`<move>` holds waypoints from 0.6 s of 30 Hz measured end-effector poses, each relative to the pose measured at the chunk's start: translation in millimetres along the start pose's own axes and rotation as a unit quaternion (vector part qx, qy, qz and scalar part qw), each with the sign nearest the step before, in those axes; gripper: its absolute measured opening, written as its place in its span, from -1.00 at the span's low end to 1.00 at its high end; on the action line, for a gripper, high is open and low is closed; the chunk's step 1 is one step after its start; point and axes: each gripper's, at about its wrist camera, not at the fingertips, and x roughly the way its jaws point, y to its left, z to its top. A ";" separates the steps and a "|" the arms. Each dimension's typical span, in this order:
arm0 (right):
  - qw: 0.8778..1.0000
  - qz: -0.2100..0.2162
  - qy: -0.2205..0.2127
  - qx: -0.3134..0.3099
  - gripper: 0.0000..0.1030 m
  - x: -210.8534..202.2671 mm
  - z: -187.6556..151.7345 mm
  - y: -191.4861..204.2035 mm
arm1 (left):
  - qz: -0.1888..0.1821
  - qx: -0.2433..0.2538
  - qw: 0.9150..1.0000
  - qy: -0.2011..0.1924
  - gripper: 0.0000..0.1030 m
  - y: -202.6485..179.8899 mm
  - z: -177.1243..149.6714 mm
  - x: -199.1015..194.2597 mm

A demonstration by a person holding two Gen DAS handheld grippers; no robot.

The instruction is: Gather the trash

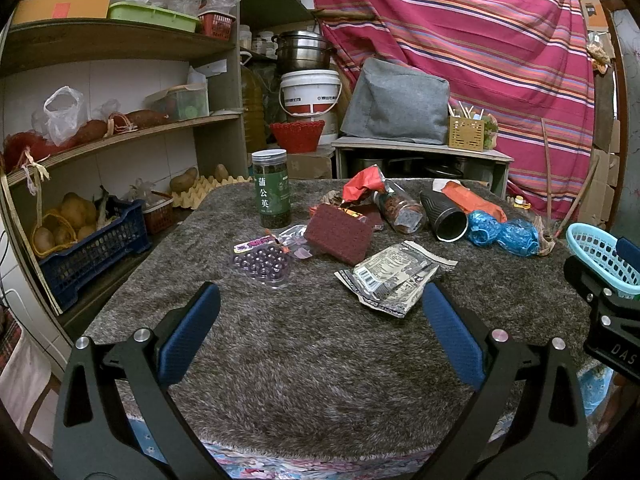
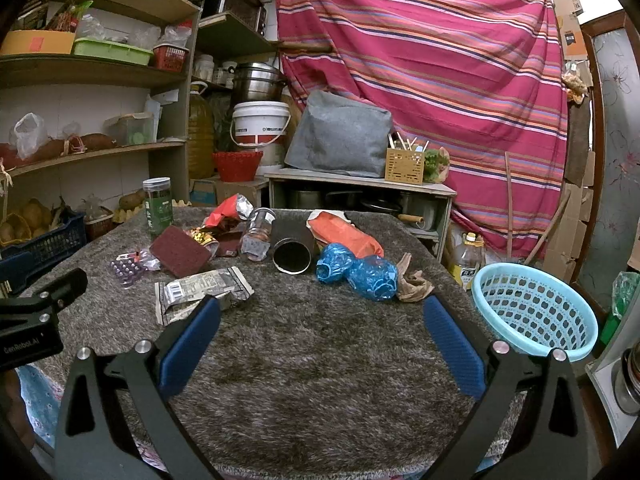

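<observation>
Litter lies across a grey shaggy table cover [image 1: 312,352]: a crumpled silver wrapper [image 1: 390,276] [image 2: 200,288], a clear blister tray [image 1: 262,266] [image 2: 126,270], a dark red scouring pad [image 1: 340,234] [image 2: 180,250], blue crumpled plastic [image 1: 504,234] [image 2: 358,272], an orange wrapper [image 1: 472,200] [image 2: 344,234], a red foil packet [image 1: 362,186] [image 2: 230,208] and a brown rag [image 2: 414,278]. A light blue basket [image 2: 532,308] [image 1: 604,258] sits at the table's right edge. My left gripper [image 1: 320,332] is open just short of the silver wrapper. My right gripper [image 2: 322,336] is open, nothing between its fingers.
A green-labelled jar [image 1: 271,188] stands upright at the back left; a glass jar [image 1: 400,210] and a black cup [image 1: 446,216] lie on their sides. Shelves with a blue crate [image 1: 92,248] of potatoes run along the left. A striped cloth [image 1: 460,40] hangs behind.
</observation>
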 end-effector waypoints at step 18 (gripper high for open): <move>1.000 0.000 0.002 0.001 0.93 -1.2 1.2 -0.2 | 0.001 -0.001 1.000 0.004 0.90 1.9 -1.4 1.6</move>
